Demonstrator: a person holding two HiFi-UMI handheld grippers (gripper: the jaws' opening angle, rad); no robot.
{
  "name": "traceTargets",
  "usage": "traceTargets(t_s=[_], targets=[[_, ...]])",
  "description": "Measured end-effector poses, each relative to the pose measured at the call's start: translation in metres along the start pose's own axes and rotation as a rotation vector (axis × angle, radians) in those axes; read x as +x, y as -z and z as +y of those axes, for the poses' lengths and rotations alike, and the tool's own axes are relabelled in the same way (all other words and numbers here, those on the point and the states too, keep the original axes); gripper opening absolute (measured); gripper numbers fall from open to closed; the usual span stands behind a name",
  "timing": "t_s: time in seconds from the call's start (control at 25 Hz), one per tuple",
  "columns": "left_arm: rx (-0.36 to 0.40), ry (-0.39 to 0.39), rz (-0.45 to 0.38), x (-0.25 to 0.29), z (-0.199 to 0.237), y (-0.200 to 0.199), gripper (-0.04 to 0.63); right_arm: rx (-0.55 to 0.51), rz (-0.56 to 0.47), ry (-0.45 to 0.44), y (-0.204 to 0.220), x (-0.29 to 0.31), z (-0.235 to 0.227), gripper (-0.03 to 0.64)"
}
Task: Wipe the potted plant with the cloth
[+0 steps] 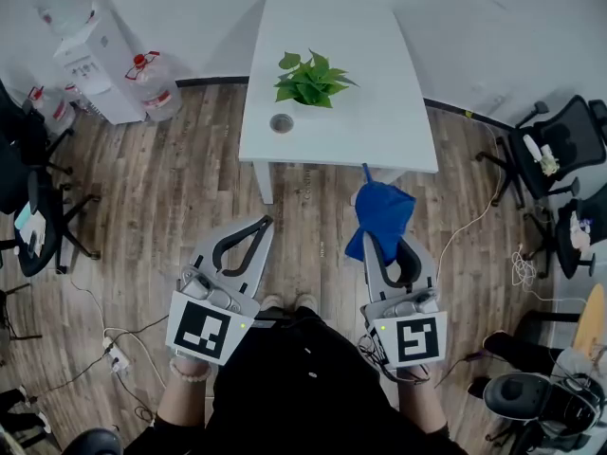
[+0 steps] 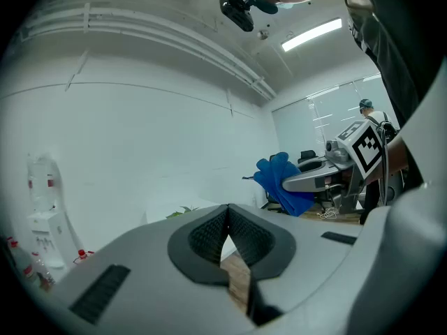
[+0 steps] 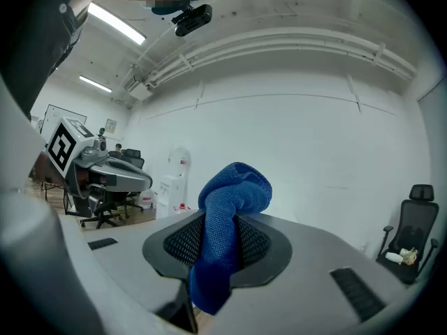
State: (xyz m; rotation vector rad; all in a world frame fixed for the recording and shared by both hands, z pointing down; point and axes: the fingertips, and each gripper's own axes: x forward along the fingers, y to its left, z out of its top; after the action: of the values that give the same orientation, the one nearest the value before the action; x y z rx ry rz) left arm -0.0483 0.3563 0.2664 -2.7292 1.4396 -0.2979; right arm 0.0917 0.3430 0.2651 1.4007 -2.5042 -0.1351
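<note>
Potted plant [image 1: 309, 81] sits on the white table [image 1: 379, 112], well apart from both claws, its pot seemingly hidden under leaves. My right claw [image 1: 383, 246] pinches the blue cloth [image 1: 381, 211]; my left claw [image 1: 263, 224] is pressed together, empty.

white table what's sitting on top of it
On the white table stand a leafy green plant near the middle and a small round grey thing towards its near left corner. The leaves cover the plant's pot, so it cannot be seen.
</note>
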Motion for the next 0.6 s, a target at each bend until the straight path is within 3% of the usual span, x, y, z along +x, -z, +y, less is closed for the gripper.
traceTargets(t_s=[0.24, 0.6], targets=[[0.000, 0.003, -0.007, -0.001, 0.006, 0.001, 0.014, 0.045, -0.017, 0.019, -0.003, 0.002, -0.001, 0.124], [0.013, 0.019, -0.019, -0.014, 0.017, 0.003, 0.014, 0.025, 0.013, 0.084, -0.001, 0.003, 0.008, 0.124]])
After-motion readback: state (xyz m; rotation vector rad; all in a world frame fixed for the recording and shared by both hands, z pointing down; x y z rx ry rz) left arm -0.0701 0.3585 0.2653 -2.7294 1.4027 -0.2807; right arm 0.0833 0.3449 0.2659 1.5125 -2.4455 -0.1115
